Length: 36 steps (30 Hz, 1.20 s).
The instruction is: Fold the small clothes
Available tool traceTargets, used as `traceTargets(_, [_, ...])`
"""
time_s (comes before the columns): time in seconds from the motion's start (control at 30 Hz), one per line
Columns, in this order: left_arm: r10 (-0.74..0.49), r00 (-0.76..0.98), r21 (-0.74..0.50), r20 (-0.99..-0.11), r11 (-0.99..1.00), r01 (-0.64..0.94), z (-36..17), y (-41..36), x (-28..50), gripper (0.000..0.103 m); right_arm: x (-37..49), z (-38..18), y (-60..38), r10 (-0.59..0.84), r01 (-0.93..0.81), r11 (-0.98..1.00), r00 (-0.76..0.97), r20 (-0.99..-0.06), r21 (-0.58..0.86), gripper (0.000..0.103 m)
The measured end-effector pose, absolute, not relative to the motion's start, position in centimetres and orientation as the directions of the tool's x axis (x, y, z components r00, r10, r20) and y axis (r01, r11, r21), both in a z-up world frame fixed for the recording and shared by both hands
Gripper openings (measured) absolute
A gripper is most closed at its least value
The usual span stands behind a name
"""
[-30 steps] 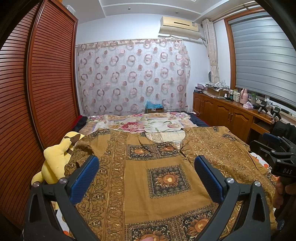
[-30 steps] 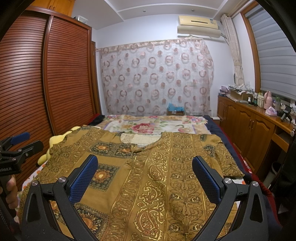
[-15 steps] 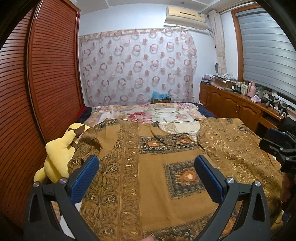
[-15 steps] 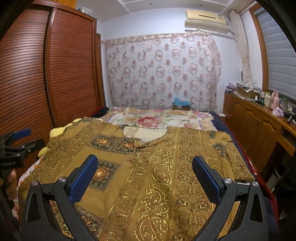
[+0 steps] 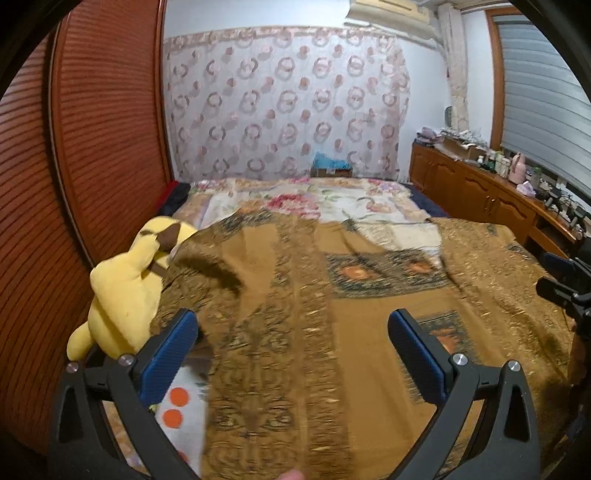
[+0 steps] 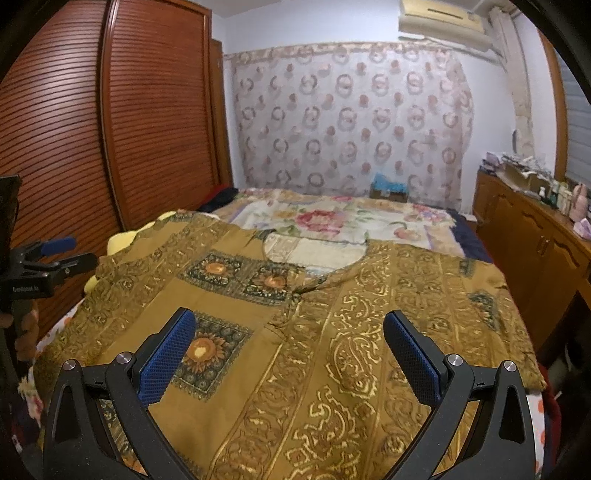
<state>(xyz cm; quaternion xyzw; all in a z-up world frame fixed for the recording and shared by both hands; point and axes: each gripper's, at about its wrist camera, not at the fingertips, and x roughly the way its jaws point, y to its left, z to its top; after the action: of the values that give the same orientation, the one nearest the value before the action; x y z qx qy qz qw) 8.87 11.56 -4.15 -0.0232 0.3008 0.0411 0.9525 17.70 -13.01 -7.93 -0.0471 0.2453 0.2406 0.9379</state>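
A brown-gold tunic (image 6: 295, 332) lies spread flat over the bed (image 6: 343, 218), front up, its round neckline toward the curtain (image 6: 351, 122) at the far end. The cloth is thin woven stuff, printed in long bands of gold scrollwork with dark square panels holding orange flower medallions; in the left wrist view the print is smeared by motion blur. The left gripper (image 5: 291, 347) hangs over the near part of the tunic (image 5: 332, 332), its two blue ribbed pads spread wide apart with nothing between them. The right gripper (image 6: 288, 347) hangs likewise above the cloth, its pads just as widely parted and empty. Under the tunic a floral quilt (image 6: 332, 218) shows at the far end and white sheet with orange dots (image 5: 173, 406) at the near left corner. The tunic's left sleeve lies rumpled against a soft yellow plush toy (image 5: 125, 291), which sits at the bed's left edge, close to the slatted reddish wooden wardrobe (image 5: 74, 184). The right sleeve reaches the bed's right edge, beside a gap before a wooden sideboard (image 6: 532, 243) topped with bottles and boxes. A small brown box (image 5: 331, 171) holding something blue stands at the foot of the curtain. An air conditioner (image 6: 439, 18) is mounted high on the wall.
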Motion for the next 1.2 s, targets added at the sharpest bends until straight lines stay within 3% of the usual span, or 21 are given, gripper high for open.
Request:
traceTargets(0.23, [0.055, 0.762, -0.091, -0.645, 0.985, -0.147, -6.6, 16.0, 9.4, 0.103, 21.0, -8.6, -11.4, 0.442, -0.508, 0.861, 0.712, -0.546, 0.035, 0.103])
traceTargets(0.47, [0.034, 0.708, -0.165, -0.705, 0.964, -0.209, -8.7, 19.5, 10.1, 0.092, 23.9, -9.6, -9.8, 0.457, -0.538, 0.841, 0.654, -0.603, 0.053, 0.103])
traceTargets(0.57, [0.017, 0.702, -0.207, -0.712, 0.95, -0.232, -8.9, 20.8, 10.4, 0.081, 25.1, -10.1, -9.4, 0.461, -0.547, 0.835, 0.631, -0.624, 0.065, 0.103])
traceTargets(0.93, [0.043, 0.711, -0.275, -0.702, 0.905, -0.326, -9.0, 25.2, 10.0, 0.08, 27.4, -11.1, -8.4, 0.474, -0.57, 0.818, 0.591, -0.653, 0.078, 0.103])
traceTargets(1.07, [0.01, 0.71, -0.32, -0.705, 0.888, -0.33, -10.0, 26.6, 11.2, 0.056, 27.6, -11.4, -8.0, 0.479, -0.577, 0.812, 0.579, -0.66, 0.083, 0.103])
traceTargets(1.17, [-0.017, 0.707, -0.335, -0.707, 0.888, -0.314, -10.7, 26.7, 12.2, 0.053, 27.6, -11.5, -7.8, 0.481, -0.58, 0.81, 0.576, -0.661, 0.084, 0.103])
traceTargets(1.2, [-0.02, 0.703, -0.335, -0.711, 0.889, -0.313, -10.9, 26.8, 12.6, 0.046, 27.6, -11.5, -7.8, 0.48, -0.58, 0.811, 0.578, -0.66, 0.082, 0.103])
